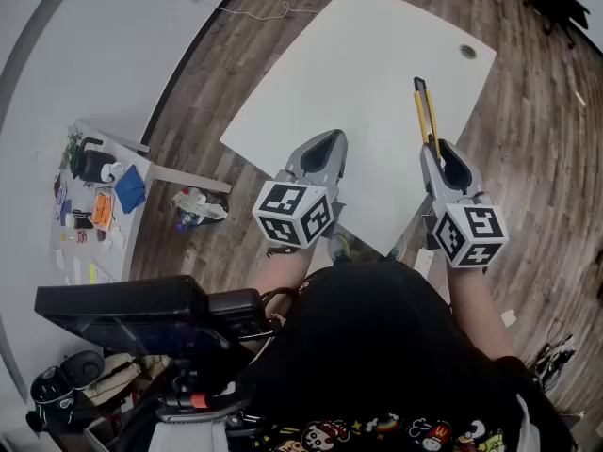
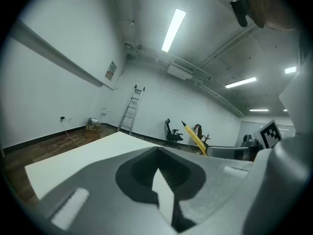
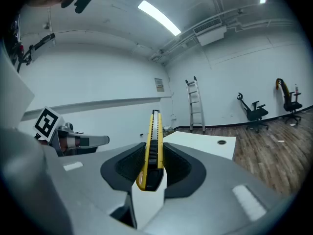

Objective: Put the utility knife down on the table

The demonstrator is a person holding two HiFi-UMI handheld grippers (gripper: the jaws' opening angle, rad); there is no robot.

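My right claw [image 3: 151,173] pinches the knife [image 3: 152,141] by its butt end. The yellow body sticks straight out ahead between the jaws, so I can lower it flat. It hangs over the desk [image 1: 358,64] near the right edge, not yet resting there, I judge. My left claw [image 1: 323,153] is pressed together on nothing, parked beside it, out of the way.

Strip lights [image 2: 173,29] high above the left gripper [image 2: 160,173] give bright, even light and soft shadows. The white table [image 1: 377,73] ahead is nearly blown out. Gripper views bend at the edges, corners black; the knife [image 3: 155,126] in the right gripper [image 3: 152,148] is sharp.
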